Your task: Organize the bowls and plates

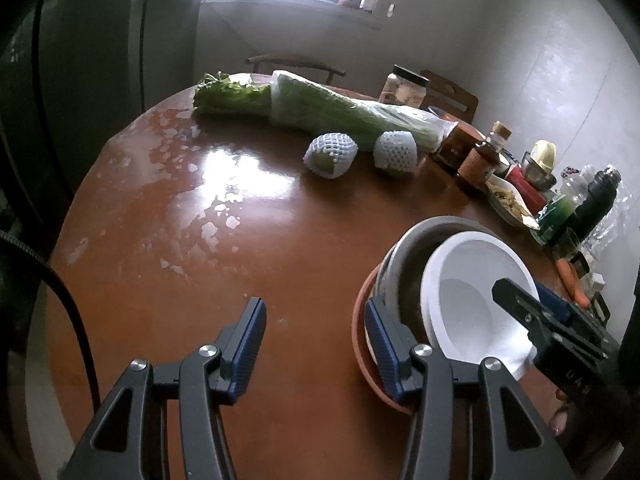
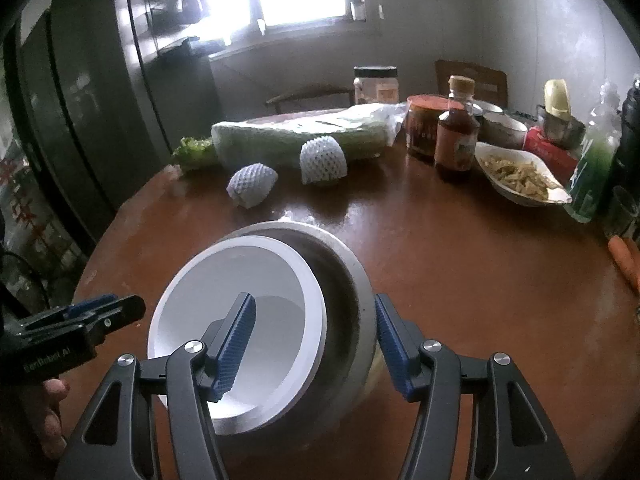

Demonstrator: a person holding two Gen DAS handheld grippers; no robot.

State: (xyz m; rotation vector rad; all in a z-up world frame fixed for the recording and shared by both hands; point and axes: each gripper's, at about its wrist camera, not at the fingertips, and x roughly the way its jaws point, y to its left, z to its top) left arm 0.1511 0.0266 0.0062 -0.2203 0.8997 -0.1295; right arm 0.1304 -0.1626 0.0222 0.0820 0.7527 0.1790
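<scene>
Your right gripper (image 2: pixel 316 344) is spread wide with nothing in it, one blue pad inside the round white ceramic bowl (image 2: pixel 236 312) and the other outside the dull grey metal bowl (image 2: pixel 340 280) that holds it. In the right wrist view the nested pair fills the lower centre of the brown round wooden table (image 2: pixel 440 264). In the left wrist view the white bowl (image 1: pixel 476 292) sits at about 4 o'clock, tilted inside the grey bowl (image 1: pixel 404 264), and both rest on a flat terracotta-coloured plate (image 1: pixel 362 340).

Your left gripper (image 1: pixel 316 344) is also spread and empty, its right pad just beside the plate's rim at about 5 o'clock.

The white bowl looks crooked, so my judgement is that seating it is the step in hand. Ease it down level before you pull away, or it may rock. Withdraw the right gripper straight up so the inner pad does not drag the rim. If the stack wobbles, steady the grey bowl's wall with the left gripper.
</scene>
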